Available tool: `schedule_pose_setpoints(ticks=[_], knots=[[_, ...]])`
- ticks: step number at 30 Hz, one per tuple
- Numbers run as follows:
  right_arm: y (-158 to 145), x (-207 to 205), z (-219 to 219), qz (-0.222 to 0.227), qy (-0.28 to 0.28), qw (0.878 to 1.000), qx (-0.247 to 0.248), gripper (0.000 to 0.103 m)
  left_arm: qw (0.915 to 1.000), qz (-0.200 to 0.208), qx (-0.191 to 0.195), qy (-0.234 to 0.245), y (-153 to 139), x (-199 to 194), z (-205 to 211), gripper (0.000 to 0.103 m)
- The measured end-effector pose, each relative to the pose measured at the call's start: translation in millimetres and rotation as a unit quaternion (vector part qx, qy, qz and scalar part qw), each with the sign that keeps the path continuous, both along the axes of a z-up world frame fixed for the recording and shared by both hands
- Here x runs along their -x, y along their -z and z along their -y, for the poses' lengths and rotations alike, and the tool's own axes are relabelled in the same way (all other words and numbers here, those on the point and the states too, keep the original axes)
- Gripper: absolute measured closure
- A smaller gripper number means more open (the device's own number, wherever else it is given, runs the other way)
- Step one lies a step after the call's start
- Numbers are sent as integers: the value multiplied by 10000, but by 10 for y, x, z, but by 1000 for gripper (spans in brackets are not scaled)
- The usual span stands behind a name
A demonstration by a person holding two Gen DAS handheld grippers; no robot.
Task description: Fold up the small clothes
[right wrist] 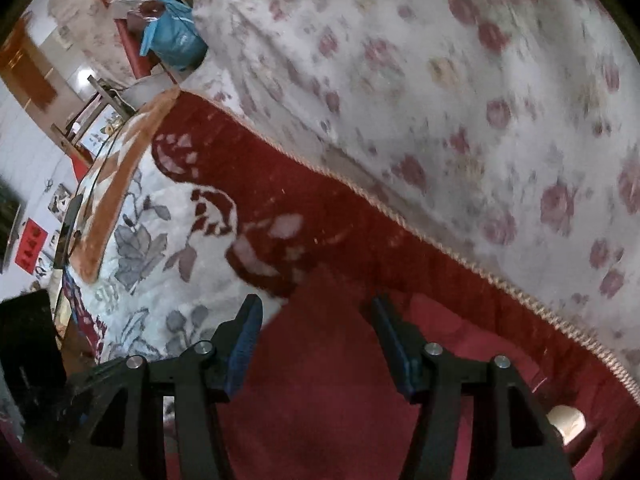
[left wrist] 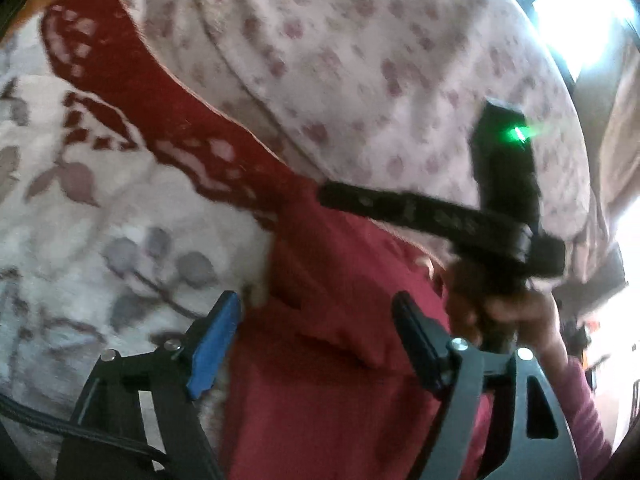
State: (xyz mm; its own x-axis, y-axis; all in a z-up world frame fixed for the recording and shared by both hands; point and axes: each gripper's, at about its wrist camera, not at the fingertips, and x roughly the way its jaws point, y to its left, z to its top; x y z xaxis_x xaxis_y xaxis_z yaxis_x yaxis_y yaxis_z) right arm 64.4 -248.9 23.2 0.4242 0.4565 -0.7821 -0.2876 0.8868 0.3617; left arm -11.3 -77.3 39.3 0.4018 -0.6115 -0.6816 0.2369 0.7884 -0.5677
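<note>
On the bed, a red garment (left wrist: 340, 360) lay spread over a white blanket with grey flowers (left wrist: 100, 220) and its dark red border band (left wrist: 168, 120); beyond the band lay a white sheet with pink roses (left wrist: 360, 60).

No brand, label or writing on the garment could be read; both views were blurred. At the far left of the right wrist view a red wall poster (right wrist: 31, 249) bore marks too small to make out.

The left gripper (left wrist: 316, 328) stood with its fingers spread, the garment lying between them, nothing clasped. The right gripper (right wrist: 314, 334) likewise stood spread over the garment (right wrist: 320, 380), gripping nothing.

In the left wrist view the right gripper (left wrist: 420, 204) crossed above the garment's far edge, held by the person's right hand (left wrist: 508, 308), a green light (left wrist: 520, 134) showing on its body. This partly hid the sheet behind it.

A blue bag (right wrist: 176, 40) sat at the bed's far end, beside wooden furniture (right wrist: 28, 68).
</note>
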Motion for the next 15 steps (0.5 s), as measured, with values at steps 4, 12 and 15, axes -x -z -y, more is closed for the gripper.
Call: schedule_pose_setpoints(ticks=[4, 12, 15], knots=[[150, -40, -43, -128, -188, 9997, -38, 42, 9998, -134, -106, -128, 129, -89, 34, 19], [158, -35, -201, 92, -253, 9995, 181, 92, 9965, -577, 368, -477, 380, -379, -200, 82], [42, -32, -255, 222, -263, 9994, 11, 93, 9951, -572, 535, -597, 325, -360, -287, 88]])
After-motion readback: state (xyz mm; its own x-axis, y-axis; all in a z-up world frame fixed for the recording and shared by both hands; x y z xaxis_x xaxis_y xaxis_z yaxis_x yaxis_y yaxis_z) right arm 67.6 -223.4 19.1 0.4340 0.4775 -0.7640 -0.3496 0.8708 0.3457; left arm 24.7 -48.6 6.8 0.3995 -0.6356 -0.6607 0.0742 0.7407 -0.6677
